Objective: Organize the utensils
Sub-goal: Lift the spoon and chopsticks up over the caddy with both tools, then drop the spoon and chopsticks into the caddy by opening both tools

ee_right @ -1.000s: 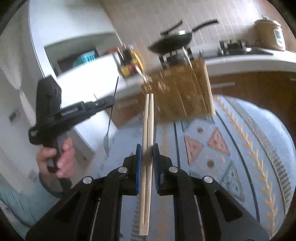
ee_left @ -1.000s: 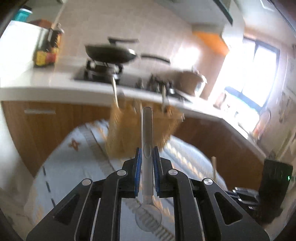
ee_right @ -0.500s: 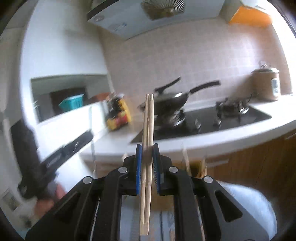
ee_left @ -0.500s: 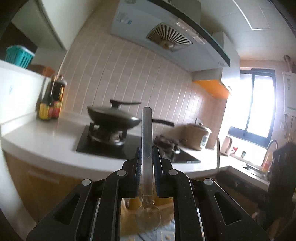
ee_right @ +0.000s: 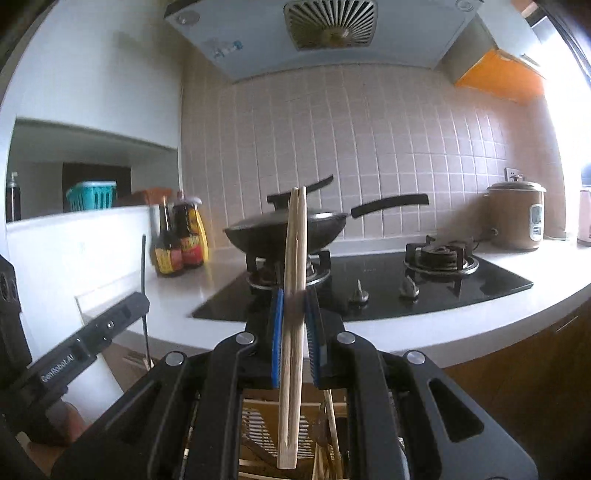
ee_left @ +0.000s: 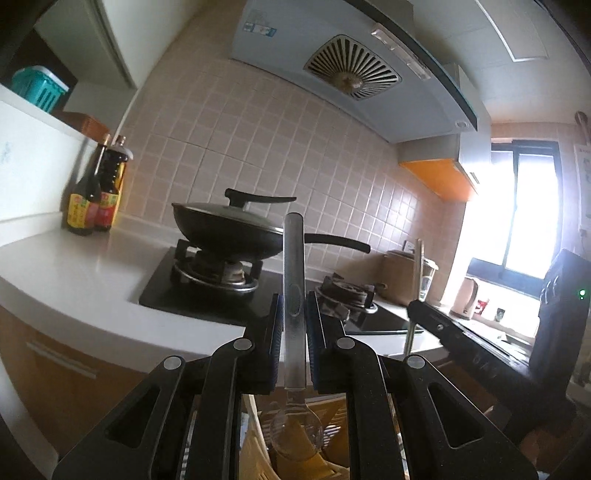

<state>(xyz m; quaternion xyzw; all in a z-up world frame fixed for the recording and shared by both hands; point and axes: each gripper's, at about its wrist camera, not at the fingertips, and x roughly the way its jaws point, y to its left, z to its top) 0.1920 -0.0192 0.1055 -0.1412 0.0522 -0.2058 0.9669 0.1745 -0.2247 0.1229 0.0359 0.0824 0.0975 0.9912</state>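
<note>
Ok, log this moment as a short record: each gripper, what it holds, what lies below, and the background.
left gripper: shut on spoon, handle up, bowl down
right gripper: shut on chopsticks, upright pair
below both: slatted utensil holder, seen between the fingers
release: not yet done
background: lidded wok on stove; sauce bottles; rice cooker

I am in a home kitchen: a lidded black wok (ee_right: 286, 230) sits on a gas hob (ee_right: 369, 284) at the middle of the frame, set into a white table (ee_right: 517, 295). Above it, at the top, hangs an extractor hood (ee_right: 328, 26) against a wall of pale square tiles (ee_right: 406, 147). Sauce bottles (ee_right: 179, 240) stand at left of centre, a rice cooker (ee_right: 517, 218) at right, and a window (ee_left: 524, 206) glows at the right edge of my left view
</note>
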